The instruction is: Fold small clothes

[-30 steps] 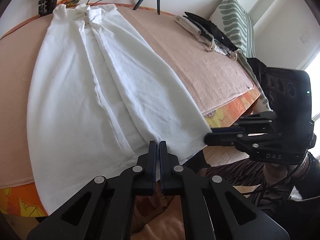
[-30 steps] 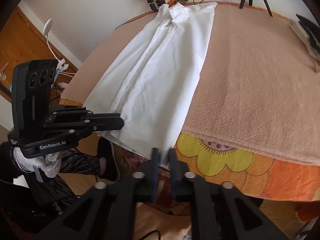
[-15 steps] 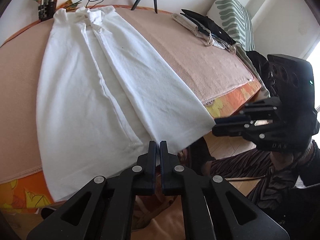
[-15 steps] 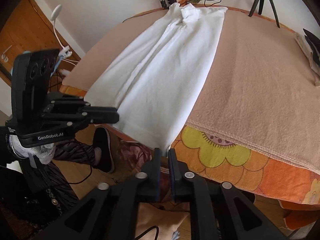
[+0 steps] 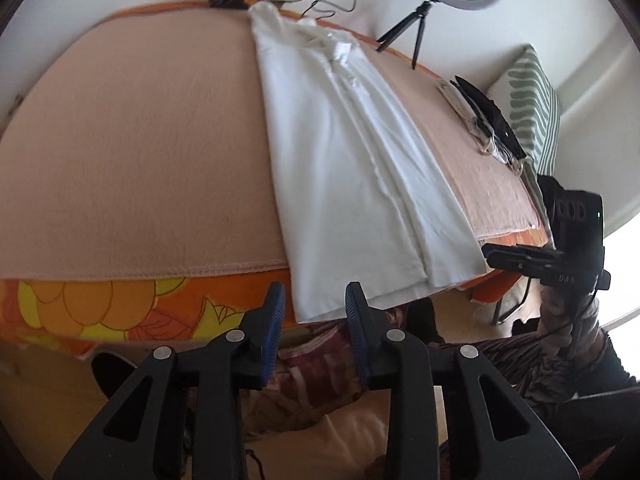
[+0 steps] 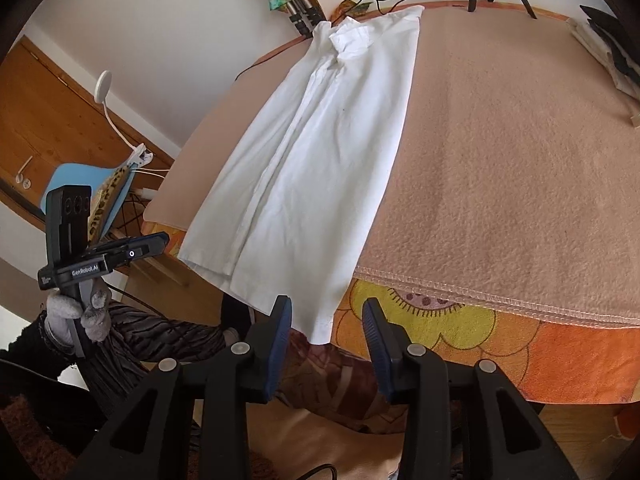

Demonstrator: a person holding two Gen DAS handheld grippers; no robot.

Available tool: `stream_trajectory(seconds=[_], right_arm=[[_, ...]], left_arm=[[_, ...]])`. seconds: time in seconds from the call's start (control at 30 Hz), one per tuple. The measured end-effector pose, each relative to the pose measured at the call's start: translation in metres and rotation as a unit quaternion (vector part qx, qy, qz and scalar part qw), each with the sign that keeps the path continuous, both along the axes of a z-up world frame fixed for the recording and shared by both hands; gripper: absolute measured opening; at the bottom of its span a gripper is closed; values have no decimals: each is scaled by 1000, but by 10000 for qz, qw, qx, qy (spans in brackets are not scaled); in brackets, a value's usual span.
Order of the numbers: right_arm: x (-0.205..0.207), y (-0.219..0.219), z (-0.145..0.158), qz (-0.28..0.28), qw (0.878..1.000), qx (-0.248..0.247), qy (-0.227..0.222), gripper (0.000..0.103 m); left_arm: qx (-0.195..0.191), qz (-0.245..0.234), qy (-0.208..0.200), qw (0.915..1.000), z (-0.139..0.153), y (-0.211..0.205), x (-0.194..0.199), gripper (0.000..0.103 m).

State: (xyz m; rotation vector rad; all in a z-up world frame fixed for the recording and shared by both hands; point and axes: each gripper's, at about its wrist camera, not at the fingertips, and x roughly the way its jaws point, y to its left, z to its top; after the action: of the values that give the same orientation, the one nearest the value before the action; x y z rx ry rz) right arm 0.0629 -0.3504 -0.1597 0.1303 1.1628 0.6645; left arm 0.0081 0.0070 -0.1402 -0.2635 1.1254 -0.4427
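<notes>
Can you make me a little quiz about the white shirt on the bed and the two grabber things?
1. True or false: the shirt lies collar end far from the grippers, hem hanging over the bed's edge.
2. What is between the left gripper's fingers? A) the hem B) nothing C) the pillow
3. Fill in: the shirt lies on a peach ___.

Key: 1 true; 2 B, its jaws are opening, like the right gripper's; 3 blanket.

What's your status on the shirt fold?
Both tools opening, empty. White shirt flat on blanket, hem over the edge. Nothing in the way.
</notes>
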Motion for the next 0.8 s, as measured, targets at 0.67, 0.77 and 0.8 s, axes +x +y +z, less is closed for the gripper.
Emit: stream_trajectory(seconds=[0.67,0.77,0.8], right_arm=[[12,-4,-18,-36,9920,1017,744,2],[19,-10,-9,-175,9868,1415,773,2],[22,-11,-6,-229,9850,1516,794,2]], left_arm=[[-875,-29,248,9959,-8,-2,12,3],[-1011,27,172,9947,1,1,17,3],[-1016,20,154,9947,4,0,19,3]])
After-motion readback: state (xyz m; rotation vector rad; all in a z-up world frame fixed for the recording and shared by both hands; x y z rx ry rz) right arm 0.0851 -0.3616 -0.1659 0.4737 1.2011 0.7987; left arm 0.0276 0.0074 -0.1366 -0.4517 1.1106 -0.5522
